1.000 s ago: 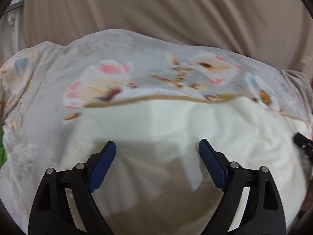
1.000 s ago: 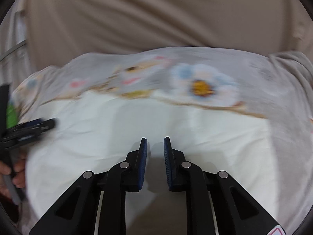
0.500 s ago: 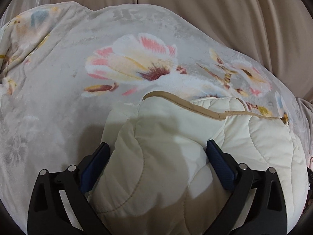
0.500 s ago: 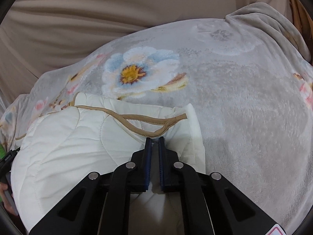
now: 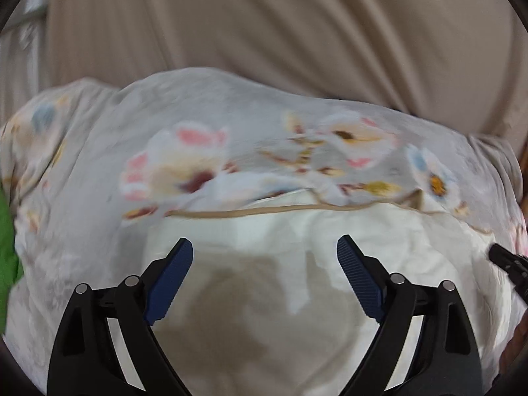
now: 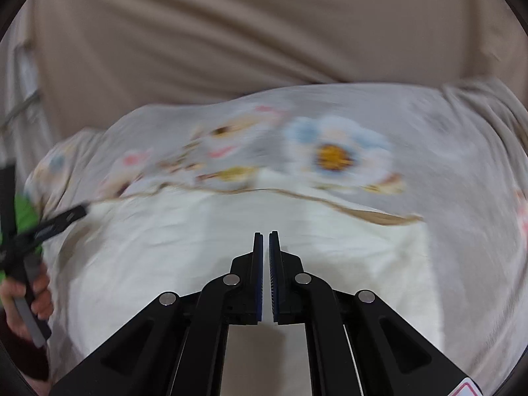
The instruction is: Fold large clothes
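A cream quilted garment (image 5: 412,247) with a tan trim (image 5: 264,212) lies on a grey floral blanket (image 5: 99,151). My left gripper (image 5: 264,241) hovers over its near part. Its jaws are wide and closing, with nothing pinched between them and the cloth lying below. In the right wrist view the same garment (image 6: 165,247) spreads under my right gripper (image 6: 265,234), which is shut with no cloth visible in the slit. The left gripper's finger (image 6: 56,222) shows at that view's left edge, held by a hand (image 6: 33,297). Both views are blurred by motion.
Beige draped fabric (image 5: 264,33) rises behind the blanket. Something green (image 5: 6,231) lies at the far left edge, also seen as a green patch (image 6: 24,214) in the right wrist view. The blanket (image 6: 445,151) extends bare to the right of the garment.
Half a second ago both grippers were low and close over the bunched garment. Both have since drawn back and up. The right jaws went from a small gap to shut.
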Tool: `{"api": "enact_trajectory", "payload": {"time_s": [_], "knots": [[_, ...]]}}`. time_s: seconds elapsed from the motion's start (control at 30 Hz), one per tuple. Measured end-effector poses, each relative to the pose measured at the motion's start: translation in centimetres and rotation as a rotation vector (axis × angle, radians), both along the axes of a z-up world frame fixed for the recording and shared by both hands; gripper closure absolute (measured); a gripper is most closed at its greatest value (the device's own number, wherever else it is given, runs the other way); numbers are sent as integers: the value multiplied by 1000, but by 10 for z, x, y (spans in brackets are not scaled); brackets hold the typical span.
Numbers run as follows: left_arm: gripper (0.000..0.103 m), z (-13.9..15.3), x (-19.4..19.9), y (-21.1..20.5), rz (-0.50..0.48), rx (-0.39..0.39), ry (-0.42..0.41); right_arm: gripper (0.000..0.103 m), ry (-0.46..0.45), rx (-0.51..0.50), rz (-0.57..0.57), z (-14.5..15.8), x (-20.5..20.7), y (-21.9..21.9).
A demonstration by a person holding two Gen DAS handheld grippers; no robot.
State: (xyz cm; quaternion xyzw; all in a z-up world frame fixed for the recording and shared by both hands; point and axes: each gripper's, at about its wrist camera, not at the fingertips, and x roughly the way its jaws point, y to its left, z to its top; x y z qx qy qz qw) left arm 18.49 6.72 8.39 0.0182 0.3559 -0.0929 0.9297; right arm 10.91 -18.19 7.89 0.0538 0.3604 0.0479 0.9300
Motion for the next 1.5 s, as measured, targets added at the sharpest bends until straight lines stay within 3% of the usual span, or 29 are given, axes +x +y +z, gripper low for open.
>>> {"api": "enact_trajectory", "payload": {"time_s": [0.1,0.2,0.3,0.37,0.47,0.53,0.57,0.7,0.77,0.9,1.0,1.07,1.13,1.23,1.3,1.4,1.5], "knots": [[16,-19,14,-32,-21,91,29,98,73,-65,77,-25,22,42],[14,-45,35,-37,-10,92,121,101,120,-130,79,-47,39,56],[14,-48,43,-31,-12,72,155,102,106,-59,64,-32,36,41],[14,-47,45,-26,-5,98,147,101,63,-70,17,-21,33,24],[10,-53,53,-19,3,100,170,103,135,-68,-77,-41,50,-14],[10,-54,57,-17,11,88,183,103,182,59,-84,-56,57,-42],[10,-52,56,-15,17,89,182,103,180,107,-97,-52,53,-50],[12,-27,24,13,20,56,128,103,87,57,-183,-14,10,-76],[12,-21,1,34,21,55,119,103,88,21,-221,-9,-21,-93],[11,-38,-27,72,68,74,173,102,182,-10,-255,-42,-60,-121],[10,-64,-29,91,87,-5,247,103,208,85,-273,-66,-71,-137],[11,-68,-29,102,113,-90,285,103,180,79,-293,-54,-80,-130],[15,-58,-41,106,123,-117,278,96,132,72,-266,-36,-95,-116],[15,-41,-72,103,102,-93,217,95,113,75,-212,-26,-120,-95],[15,-40,-88,100,92,-60,205,95,145,60,-181,-39,-128,-83],[13,-59,-100,95,105,25,212,101,200,25,-178,-74,-134,-74],[11,-78,-104,103,124,-18,247,101,199,44,-200,-70,-138,-75]]}}
